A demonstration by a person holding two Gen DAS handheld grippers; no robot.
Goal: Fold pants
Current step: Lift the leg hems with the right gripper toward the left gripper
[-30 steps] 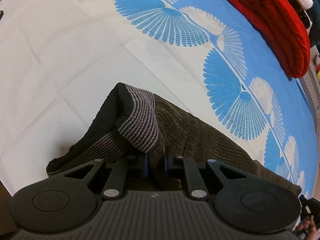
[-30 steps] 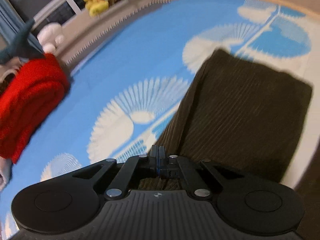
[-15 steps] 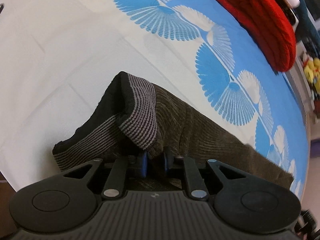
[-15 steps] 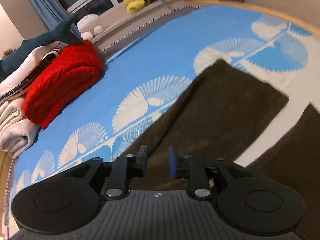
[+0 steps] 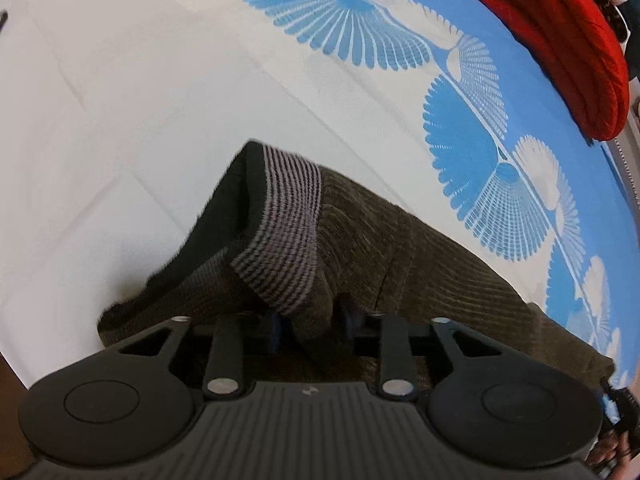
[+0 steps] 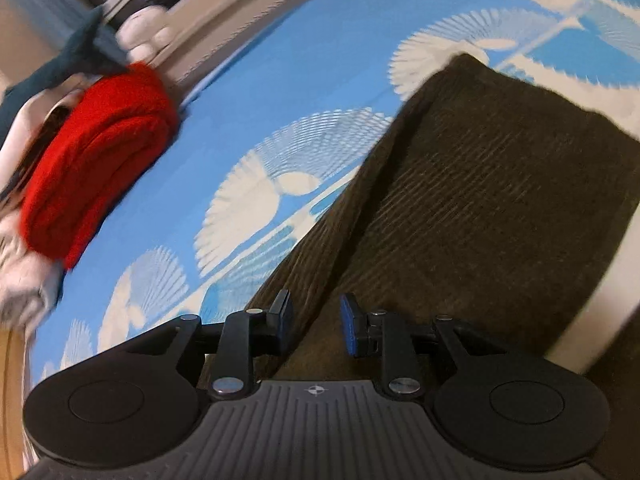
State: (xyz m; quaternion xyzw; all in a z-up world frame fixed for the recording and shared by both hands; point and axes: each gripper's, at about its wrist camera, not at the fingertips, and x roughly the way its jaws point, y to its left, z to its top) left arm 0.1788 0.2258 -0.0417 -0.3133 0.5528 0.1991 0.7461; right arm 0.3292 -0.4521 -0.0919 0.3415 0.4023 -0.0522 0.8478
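The dark brown corduroy pants [image 5: 420, 264] lie on a bed sheet [image 5: 120, 100] that is white on its left part and blue with a fan-shaped white print toward the right. In the left wrist view, the grey-and-black striped ribbed waistband [image 5: 280, 248] is bunched and lifted at the near centre, its black inner lining turned outward on the left side. The left gripper [image 5: 311, 322] has its jaws set a little apart with a fold of the corduroy fabric just below the waistband between them; whether the pads actually press the cloth cannot be told, since the fabric hides them. The trouser leg runs off to the near right.

In the right wrist view, the right gripper [image 6: 316, 322] stands with its blue-padded fingers [image 6: 349, 322] parted and nothing clamped, poised over the near edge of the pants [image 6: 480, 200]. The fabric spreads away to the far right, with a folded layer lying on top whose edge runs diagonally from the jaws.

A rolled red knitted blanket [image 6: 92, 156] sits at the far left on the blue sheet, and the same roll appears at the far right in the left view [image 5: 568, 40]. Behind it are blurred plush toys [image 6: 148, 36].
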